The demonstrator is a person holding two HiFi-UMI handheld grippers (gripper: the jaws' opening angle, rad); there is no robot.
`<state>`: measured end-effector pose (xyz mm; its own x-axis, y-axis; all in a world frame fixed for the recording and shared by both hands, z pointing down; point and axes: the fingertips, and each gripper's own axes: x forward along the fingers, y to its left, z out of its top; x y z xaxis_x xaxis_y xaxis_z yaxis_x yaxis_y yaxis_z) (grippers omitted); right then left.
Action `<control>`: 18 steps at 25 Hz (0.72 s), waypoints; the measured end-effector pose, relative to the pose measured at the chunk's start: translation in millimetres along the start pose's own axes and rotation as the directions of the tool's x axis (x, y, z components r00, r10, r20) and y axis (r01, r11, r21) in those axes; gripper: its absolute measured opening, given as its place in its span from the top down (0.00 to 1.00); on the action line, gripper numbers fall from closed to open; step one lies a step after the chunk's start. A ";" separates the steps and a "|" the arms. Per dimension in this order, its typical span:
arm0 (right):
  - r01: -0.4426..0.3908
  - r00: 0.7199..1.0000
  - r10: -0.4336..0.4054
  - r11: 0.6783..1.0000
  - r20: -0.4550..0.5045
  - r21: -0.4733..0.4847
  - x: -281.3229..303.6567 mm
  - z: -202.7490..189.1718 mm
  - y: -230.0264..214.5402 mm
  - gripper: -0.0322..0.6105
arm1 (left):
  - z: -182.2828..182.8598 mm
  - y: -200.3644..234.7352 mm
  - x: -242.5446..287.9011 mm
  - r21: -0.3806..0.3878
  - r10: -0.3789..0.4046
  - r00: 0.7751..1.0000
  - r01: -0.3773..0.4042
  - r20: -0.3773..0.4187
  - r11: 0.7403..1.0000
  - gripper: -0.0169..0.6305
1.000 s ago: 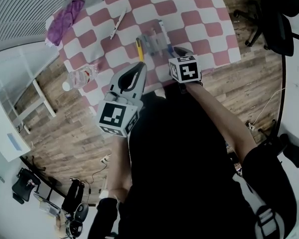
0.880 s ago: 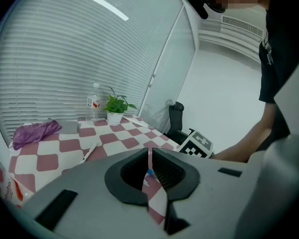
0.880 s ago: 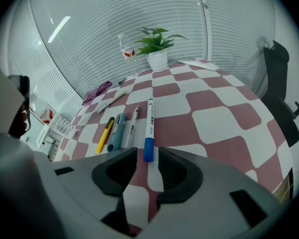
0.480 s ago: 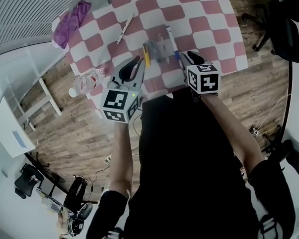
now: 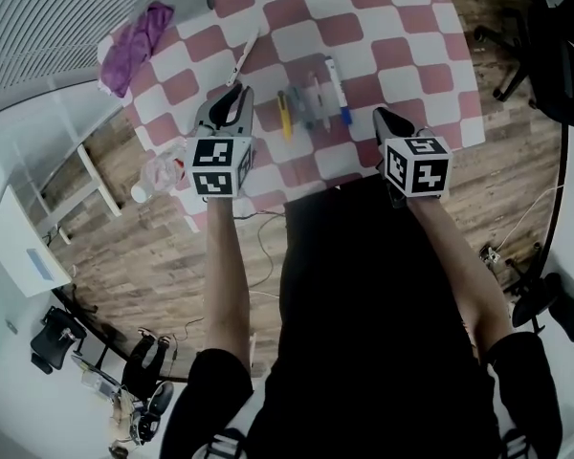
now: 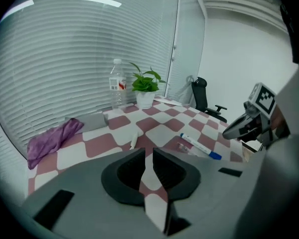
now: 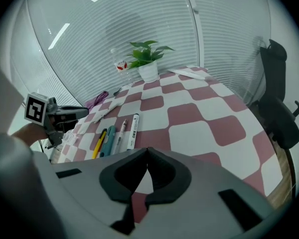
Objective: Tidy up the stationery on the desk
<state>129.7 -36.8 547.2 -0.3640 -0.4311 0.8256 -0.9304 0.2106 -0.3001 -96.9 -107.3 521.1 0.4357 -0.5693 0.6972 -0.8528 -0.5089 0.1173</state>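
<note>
Red-checked worktop (image 5: 402, 65) holds the marker (image 5: 337, 89); left tongs (image 6: 145, 152) barely parted, right tongs (image 7: 148, 151) pressed together, so I'd spread one wide before pinching its barrel.

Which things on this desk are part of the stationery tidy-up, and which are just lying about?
Job: yellow item, teal item, thin pen, white marker, lone white pen.
Lying about: purple cloth, water bottle, potted plant.

The checkered table (image 5: 402, 27) is cut off at 12 o'clock. The print on the white marker (image 7: 131, 131) is too small to read.
</note>
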 end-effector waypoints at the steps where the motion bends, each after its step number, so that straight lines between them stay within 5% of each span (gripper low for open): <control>1: -0.001 1.000 0.001 1.000 -0.006 0.002 0.1 -0.5 -1.9 0.92 | -1.5 5.3 5.4 0.010 0.012 1.000 -0.012 -0.011 1.000 0.91; 6: 0.001 1.000 -0.001 1.000 -0.015 0.012 -0.7 -0.9 -12.3 0.92 | -10.0 26.6 27.6 0.053 0.049 0.997 -0.046 -0.055 0.998 0.91; 9: 0.007 1.000 -0.007 1.000 -0.022 0.023 -0.7 -2.5 -19.2 0.92 | -17.3 36.0 37.4 0.075 0.065 0.994 -0.058 -0.091 0.996 0.76; 18: 0.018 0.999 -0.016 0.999 -0.035 0.033 -3.1 -7.2 -31.5 0.92 | -37.3 50.0 57.2 0.071 0.064 0.984 -0.053 -0.164 0.996 0.76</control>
<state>160.5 -35.8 557.5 -0.3468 -0.4032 0.8469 -0.9376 0.1737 -0.3013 -125.4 -141.3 593.1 0.3269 -0.4873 0.8097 -0.8523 -0.5222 0.0298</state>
